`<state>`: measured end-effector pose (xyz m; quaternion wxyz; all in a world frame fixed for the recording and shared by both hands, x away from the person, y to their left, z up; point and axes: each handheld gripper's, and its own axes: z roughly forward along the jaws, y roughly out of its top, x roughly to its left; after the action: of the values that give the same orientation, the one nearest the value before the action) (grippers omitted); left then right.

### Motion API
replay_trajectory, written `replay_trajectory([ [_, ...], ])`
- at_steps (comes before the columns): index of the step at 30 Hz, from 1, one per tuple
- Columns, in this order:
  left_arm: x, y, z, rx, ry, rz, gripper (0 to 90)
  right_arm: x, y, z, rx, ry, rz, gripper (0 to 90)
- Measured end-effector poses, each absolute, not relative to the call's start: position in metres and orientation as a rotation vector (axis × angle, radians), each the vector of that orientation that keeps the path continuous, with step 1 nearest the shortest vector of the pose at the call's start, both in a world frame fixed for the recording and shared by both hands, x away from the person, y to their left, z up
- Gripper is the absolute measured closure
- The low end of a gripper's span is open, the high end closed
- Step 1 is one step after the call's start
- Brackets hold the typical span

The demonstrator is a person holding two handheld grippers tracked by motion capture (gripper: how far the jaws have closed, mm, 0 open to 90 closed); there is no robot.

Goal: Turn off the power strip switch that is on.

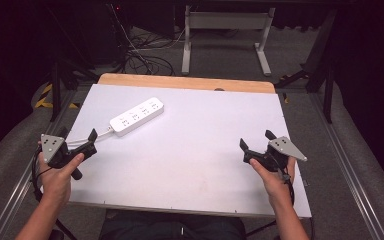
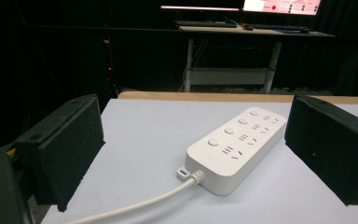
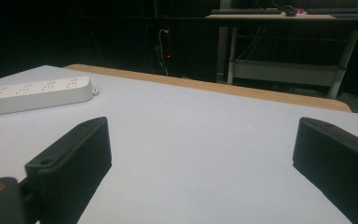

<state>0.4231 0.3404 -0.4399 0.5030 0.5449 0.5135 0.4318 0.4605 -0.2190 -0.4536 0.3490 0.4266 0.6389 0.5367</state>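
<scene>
A long white plastic power strip with rounded corners lies flat on the white table, in its far left part, set at a slant so that its far end points right. Its top carries four groups of sockets, each with a round white button beside it, as the left gripper view shows. A small mounting tab with a hole sticks out at the near end, next to where a thick white cable leaves the strip and runs toward the near left edge of the table. No brand name or writing can be read on it.

The left gripper is held just near and left of the strip, close to the cable, with its black jaws spread wide and nothing between them. The right gripper hovers over the right side of the table, well apart from the strip, its jaws likewise standing apart and empty. A strip of light wood edges the far side of the table.
</scene>
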Motion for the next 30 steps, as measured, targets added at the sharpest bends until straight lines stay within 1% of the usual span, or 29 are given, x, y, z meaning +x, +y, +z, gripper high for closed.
replay_trajectory([
  [12, 0.4235, 0.3412, -0.4396, 1.307, 1.254, 1.041, 7.6, 0.4594, -0.2198, -0.4529, 1.107, 1.655, 1.398, 5.6],
  [15, 0.4241, 0.3410, -0.4392, 1.307, 1.257, 1.043, 8.7, 0.4591, -0.2193, -0.4529, 1.106, 1.657, 1.400, 5.7],
  [17, 0.4246, 0.3406, -0.4392, 1.306, 1.261, 1.045, 10.9, 0.4587, -0.2194, -0.4536, 1.103, 1.664, 1.401, 5.8],
  [24, 0.4279, 0.3395, -0.4387, 1.303, 1.264, 1.031, 13.0, 0.4565, -0.2203, -0.4537, 1.103, 1.663, 1.400, 6.1],
  [29, 0.4281, 0.3398, -0.4385, 1.304, 1.263, 1.047, 18.0, 0.4571, -0.2194, -0.4544, 1.106, 1.669, 1.405, 6.3],
  [30, 0.4290, 0.3406, -0.4387, 1.306, 1.267, 1.045, 21.7, 0.4576, -0.2195, -0.4546, 1.104, 1.668, 1.409, 6.3],
])
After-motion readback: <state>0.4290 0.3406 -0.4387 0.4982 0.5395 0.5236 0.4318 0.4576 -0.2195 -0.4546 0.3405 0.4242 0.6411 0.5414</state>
